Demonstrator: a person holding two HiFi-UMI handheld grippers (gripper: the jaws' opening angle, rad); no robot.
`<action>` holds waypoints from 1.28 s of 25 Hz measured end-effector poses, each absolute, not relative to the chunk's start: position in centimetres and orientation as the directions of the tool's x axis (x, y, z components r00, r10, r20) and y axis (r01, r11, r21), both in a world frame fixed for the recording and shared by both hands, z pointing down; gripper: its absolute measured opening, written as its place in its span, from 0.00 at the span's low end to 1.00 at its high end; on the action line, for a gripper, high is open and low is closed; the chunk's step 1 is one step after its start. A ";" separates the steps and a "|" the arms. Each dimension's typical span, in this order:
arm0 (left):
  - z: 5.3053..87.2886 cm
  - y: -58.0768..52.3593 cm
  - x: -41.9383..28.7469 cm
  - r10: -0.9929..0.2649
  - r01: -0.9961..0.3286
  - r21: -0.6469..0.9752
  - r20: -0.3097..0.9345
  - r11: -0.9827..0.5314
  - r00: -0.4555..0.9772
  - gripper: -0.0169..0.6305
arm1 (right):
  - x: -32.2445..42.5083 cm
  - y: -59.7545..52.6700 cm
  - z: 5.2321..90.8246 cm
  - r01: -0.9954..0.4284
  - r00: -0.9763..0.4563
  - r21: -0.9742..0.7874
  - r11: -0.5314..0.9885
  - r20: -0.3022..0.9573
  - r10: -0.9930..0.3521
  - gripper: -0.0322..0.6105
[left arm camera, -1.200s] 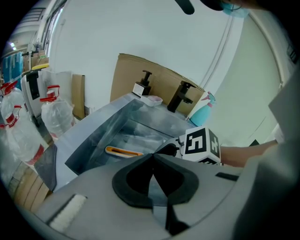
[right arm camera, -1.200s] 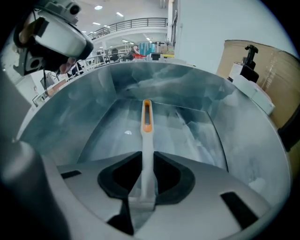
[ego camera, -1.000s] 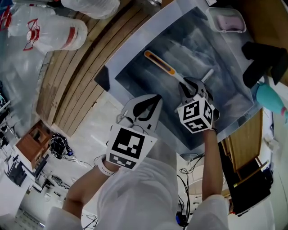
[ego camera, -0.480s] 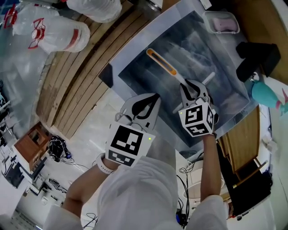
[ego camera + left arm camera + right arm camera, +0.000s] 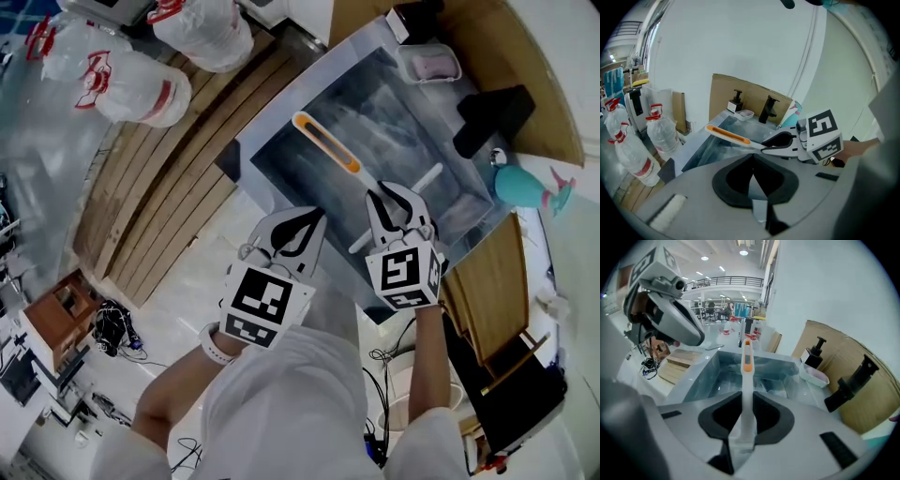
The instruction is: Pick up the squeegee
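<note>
The squeegee (image 5: pixel 323 141) has a white handle with an orange grip and a white blade bar (image 5: pixel 427 180). It hangs over the steel sink (image 5: pixel 281 122), lifted off the bottom. My right gripper (image 5: pixel 392 199) is shut on its neck just below the handle. In the right gripper view the handle (image 5: pixel 746 359) runs straight out between the pads (image 5: pixel 768 416) of the right gripper (image 5: pixel 746 397). My left gripper (image 5: pixel 315 221) hovers at the sink's near rim, left of the squeegee, shut and empty. In the left gripper view its tips (image 5: pixel 753 159) meet, and the squeegee (image 5: pixel 727 135) shows beyond them.
A soap dish (image 5: pixel 427 64) with pink soap sits at the sink's far corner, beside a black faucet (image 5: pixel 492 112). A teal spray bottle (image 5: pixel 525 186) stands to the right. Large water bottles (image 5: pixel 141 84) lie on wooden boards (image 5: pixel 159 197) to the left. Cables trail on the floor.
My right gripper has risen with the squeegee, lifting it off the sink bottom. My left gripper has also come up a little, still shut.
</note>
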State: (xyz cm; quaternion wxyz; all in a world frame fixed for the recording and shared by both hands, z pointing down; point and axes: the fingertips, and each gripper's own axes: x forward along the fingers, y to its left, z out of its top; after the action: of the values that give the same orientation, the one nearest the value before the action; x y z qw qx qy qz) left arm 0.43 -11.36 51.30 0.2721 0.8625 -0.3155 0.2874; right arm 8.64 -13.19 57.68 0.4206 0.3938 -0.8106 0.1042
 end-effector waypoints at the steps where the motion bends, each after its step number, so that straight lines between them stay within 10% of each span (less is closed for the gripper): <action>1: 50.8 -11.1 0.4 -0.391 -0.700 0.286 0.664 -0.654 0.637 0.03 | 8.7 -13.0 56.7 -0.731 -0.339 0.162 0.663 0.757 -0.558 0.15; 32: 33.9 -6.1 -3.5 -0.634 -0.767 0.222 0.450 -0.603 0.629 0.03 | 11.4 -3.6 31.1 -0.948 -0.226 0.150 0.281 0.303 -0.926 0.15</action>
State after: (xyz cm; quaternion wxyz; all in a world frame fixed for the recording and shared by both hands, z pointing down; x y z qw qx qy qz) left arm -3.50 -6.08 33.91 0.2007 0.8798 -0.3981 0.1651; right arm 11.39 -3.58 31.14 0.1682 0.5988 -0.7823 0.0329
